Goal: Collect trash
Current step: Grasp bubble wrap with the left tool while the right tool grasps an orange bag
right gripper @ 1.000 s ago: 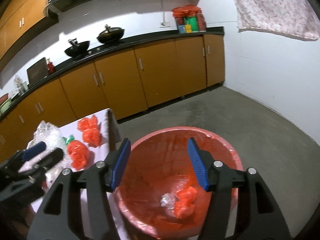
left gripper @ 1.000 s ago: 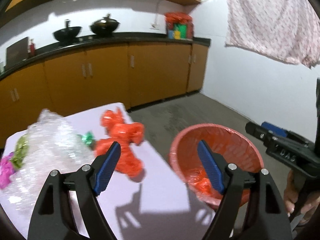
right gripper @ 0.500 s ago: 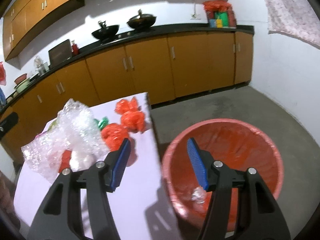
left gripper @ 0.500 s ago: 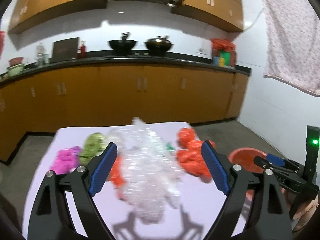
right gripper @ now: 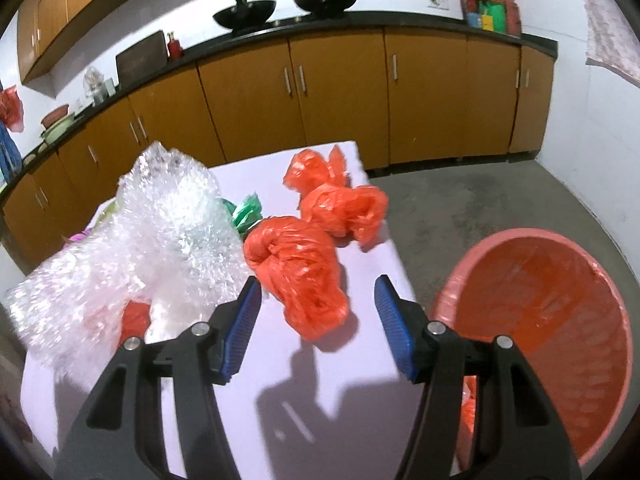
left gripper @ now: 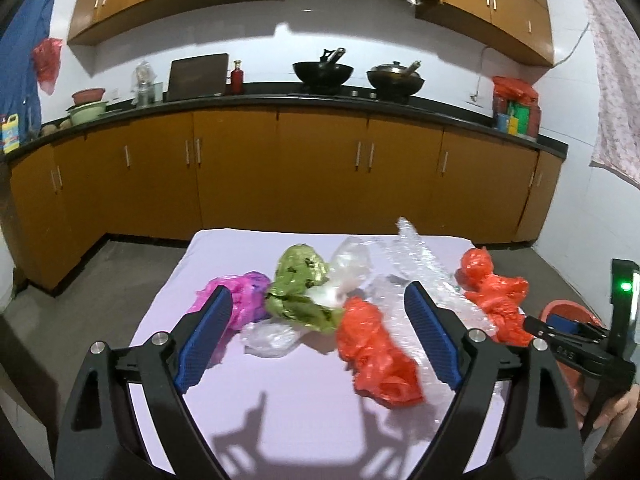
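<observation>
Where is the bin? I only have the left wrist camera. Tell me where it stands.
Observer: The bin stands on the floor just off the table's right edge, lined in red.
Operator: Report the right gripper.
Observer: The right gripper is open and empty, an orange bag just ahead of its fingertips.
Operator: Check behind the bubble wrap.
Observer: A small green scrap sits between the bubble wrap and that orange bag.
</observation>
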{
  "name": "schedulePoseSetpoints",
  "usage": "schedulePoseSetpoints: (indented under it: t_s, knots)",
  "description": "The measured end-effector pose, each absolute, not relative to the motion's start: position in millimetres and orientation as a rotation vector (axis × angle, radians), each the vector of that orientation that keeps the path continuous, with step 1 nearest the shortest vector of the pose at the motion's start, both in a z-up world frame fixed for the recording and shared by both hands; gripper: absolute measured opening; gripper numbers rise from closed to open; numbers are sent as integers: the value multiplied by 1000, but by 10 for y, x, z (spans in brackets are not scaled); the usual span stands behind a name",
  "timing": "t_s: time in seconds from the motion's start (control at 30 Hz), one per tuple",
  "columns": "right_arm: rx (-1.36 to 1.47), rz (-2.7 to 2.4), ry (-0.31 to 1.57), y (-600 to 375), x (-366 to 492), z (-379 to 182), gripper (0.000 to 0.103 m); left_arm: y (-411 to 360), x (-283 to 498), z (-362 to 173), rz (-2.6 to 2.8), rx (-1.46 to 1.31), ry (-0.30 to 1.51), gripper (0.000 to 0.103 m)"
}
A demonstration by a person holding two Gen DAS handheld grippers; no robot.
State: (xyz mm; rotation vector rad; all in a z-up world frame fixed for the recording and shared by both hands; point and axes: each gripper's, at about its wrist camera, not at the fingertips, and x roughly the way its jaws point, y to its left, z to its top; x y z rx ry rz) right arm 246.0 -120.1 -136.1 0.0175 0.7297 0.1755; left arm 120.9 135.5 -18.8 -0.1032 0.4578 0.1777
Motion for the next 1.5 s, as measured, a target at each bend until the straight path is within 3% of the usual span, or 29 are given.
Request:
schedulePoseSetpoints:
  t_s: [0.27, 0.33, 0.37, 0.57, 1.0, 1.1, 1.2, 1.27, 1.37, 1.5]
  knots:
    - [-9, 144, 788, -1048, 2772, -1603, 65, 1413, 1187, -158, 156, -105, 440, 91]
    - [-18, 143, 799, -1036, 2807, -1657, 54, 1395, 1195, -153, 140, -110, 440, 91]
    - [-26, 148, 804, -1028, 2823, -1680, 39, 1377, 1199, -151, 133, -112, 440, 91]
    - [-54, 200, 795, -1003, 2738, -1690, 23, 1176, 1237, -151, 85, -100, 446, 92]
    - [-2, 231, 728, -1251, 2165, -1406, 21, 701, 1399, -386, -20, -35, 568, 88]
    - [15, 229, 722, -1297, 2110, -1344, 21, 631, 1457, -475, -18, -18, 609, 78]
    - [24, 232, 708, -1343, 2020, -1273, 21, 646, 1500, -554, -21, -34, 658, 59]
    - [24, 234, 699, -1359, 1976, -1239, 21, 675, 1486, -603, -32, -58, 679, 36]
    - [31, 238, 689, -1380, 1916, -1199, 21, 735, 1421, -600, -43, -83, 686, 19]
    - [38, 243, 679, -1411, 1854, -1156, 21, 814, 1265, -481, -44, -96, 647, 13]
